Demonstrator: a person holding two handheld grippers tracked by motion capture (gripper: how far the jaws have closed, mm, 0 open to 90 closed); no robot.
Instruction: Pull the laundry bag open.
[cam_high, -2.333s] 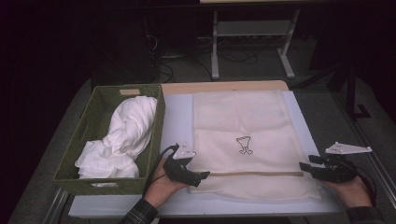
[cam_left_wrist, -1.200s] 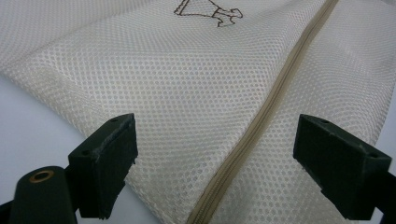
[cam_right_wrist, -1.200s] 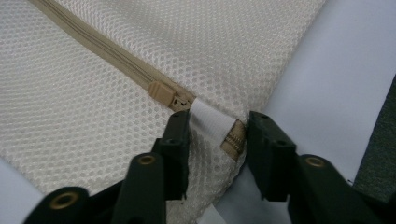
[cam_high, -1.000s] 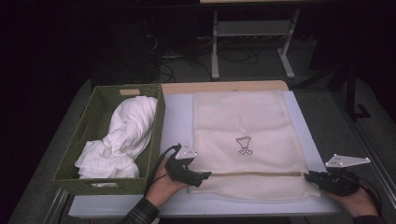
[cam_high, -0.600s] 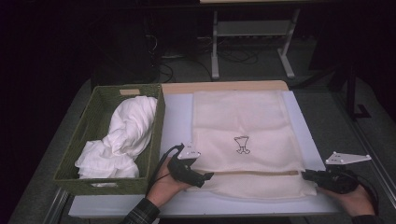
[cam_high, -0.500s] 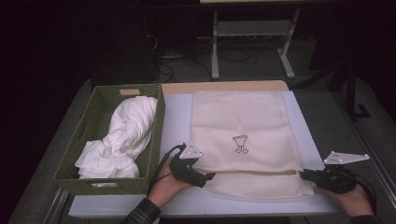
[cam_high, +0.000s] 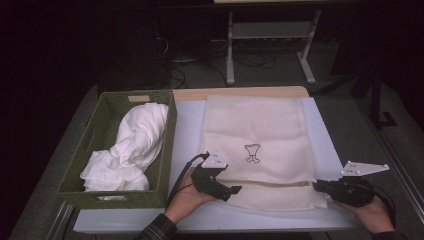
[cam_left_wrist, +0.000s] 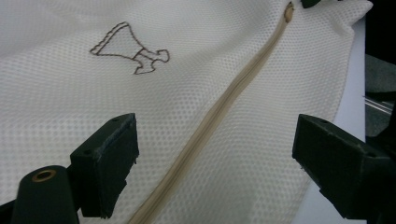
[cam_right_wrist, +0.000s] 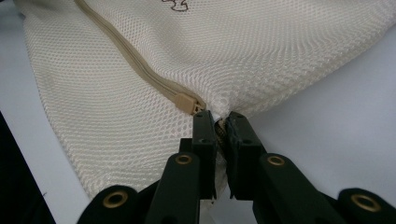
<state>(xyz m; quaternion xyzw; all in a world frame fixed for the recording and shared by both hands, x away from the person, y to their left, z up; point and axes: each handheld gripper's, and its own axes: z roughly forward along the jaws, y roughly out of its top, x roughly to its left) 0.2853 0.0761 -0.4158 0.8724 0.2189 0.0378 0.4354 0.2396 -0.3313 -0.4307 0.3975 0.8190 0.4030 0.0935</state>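
Observation:
A cream mesh bag (cam_high: 260, 130) (cam_left_wrist: 187, 70) (cam_right_wrist: 280, 46) lies flat on the white mat, with a small brown emblem (cam_high: 252, 152) (cam_left_wrist: 130, 51) stitched on it. A tan zipper (cam_high: 275, 183) (cam_left_wrist: 219, 116) (cam_right_wrist: 135, 60) runs across its near part. My left gripper (cam_high: 227, 187) (cam_left_wrist: 215, 163) hovers open over the bag's left side, its jaws wide apart on either side of the zipper line. My right gripper (cam_high: 317, 185) (cam_right_wrist: 222, 121) is shut at the zipper's right end, just past the slider (cam_right_wrist: 189, 103), pinching a tan tab and the mesh edge.
A green woven basket (cam_high: 100, 125) stands to the left of the mat, holding a crumpled white cloth (cam_high: 130, 145). The white mat (cam_high: 185, 130) covers the table. A wooden strip (cam_high: 240, 92) edges the far side. A metal stand (cam_high: 270, 35) is on the dark floor beyond.
My left gripper has slid a little to the right, onto the bag's left side. The right gripper has stayed pinched at the zipper's right end. The bag's near edge has drawn in slightly.

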